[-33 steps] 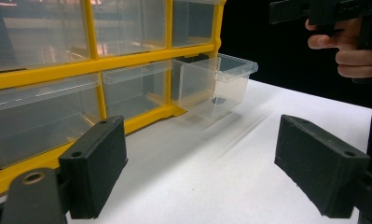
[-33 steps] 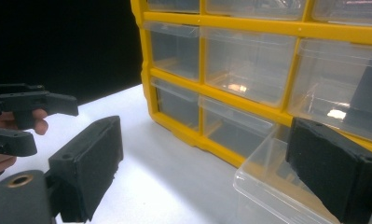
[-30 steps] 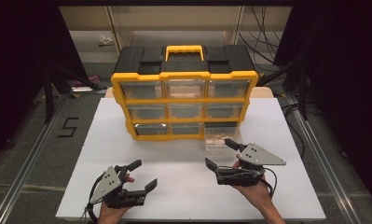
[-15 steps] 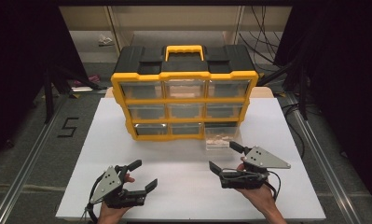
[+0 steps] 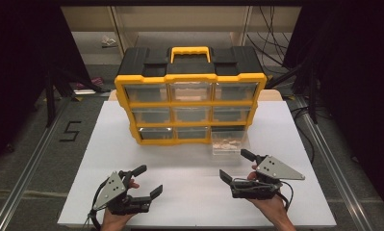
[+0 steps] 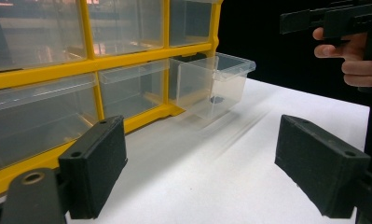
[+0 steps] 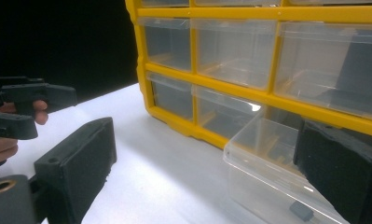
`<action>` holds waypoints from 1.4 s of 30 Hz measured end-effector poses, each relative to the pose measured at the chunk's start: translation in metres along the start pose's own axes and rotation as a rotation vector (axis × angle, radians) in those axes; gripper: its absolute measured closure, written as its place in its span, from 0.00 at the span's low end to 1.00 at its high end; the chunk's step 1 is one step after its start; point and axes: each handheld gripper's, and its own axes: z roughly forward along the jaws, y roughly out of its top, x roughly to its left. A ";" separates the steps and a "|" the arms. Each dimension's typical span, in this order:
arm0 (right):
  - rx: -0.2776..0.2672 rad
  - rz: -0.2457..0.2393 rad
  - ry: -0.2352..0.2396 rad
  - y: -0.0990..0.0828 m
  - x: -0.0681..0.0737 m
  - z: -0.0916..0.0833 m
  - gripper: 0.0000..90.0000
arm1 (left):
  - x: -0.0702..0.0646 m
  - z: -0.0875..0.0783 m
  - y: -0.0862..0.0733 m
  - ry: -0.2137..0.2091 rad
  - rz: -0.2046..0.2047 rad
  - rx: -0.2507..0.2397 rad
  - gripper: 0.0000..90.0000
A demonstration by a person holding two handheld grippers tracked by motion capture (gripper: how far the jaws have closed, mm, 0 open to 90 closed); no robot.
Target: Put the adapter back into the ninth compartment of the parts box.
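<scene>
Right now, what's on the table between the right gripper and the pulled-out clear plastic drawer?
Nothing: in the high view, bare white table separates the right gripper from the clear plastic drawer.

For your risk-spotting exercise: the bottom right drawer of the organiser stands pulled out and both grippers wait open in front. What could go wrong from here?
1. The drawer hangs well out of the organiser; a further pull might bring it right out and spill the small dark piece inside.
2. The right gripper sits close in front of the drawer, so a careless push could knock it askew rather than slide it shut.
3. The left gripper is far off, so nothing steadies the organiser.
</scene>
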 end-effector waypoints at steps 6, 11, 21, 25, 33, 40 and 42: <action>-0.008 0.003 -0.002 -0.005 0.000 -0.004 0.07 | 0.000 0.000 0.000 -0.002 0.006 0.005 0.18; -0.017 0.005 -0.004 -0.010 -0.001 -0.008 0.07 | 0.000 0.000 0.000 -0.004 0.006 0.005 0.18; -0.038 0.016 -0.006 -0.017 -0.003 -0.015 0.07 | -0.001 0.002 0.000 -0.018 0.008 0.014 0.18; -0.039 0.036 0.002 -0.021 -0.003 -0.016 0.07 | -0.001 0.001 0.000 -0.020 0.007 0.014 0.18; -0.032 0.050 -0.007 -0.027 -0.006 -0.019 0.08 | -0.002 0.003 -0.001 -0.036 0.009 0.029 0.18; -0.017 0.041 -0.020 -0.034 -0.006 -0.022 0.08 | -0.002 0.002 -0.001 -0.037 0.008 0.027 0.18; -0.016 0.041 -0.023 -0.037 -0.006 -0.024 0.08 | -0.002 0.002 -0.001 -0.038 0.008 0.029 0.18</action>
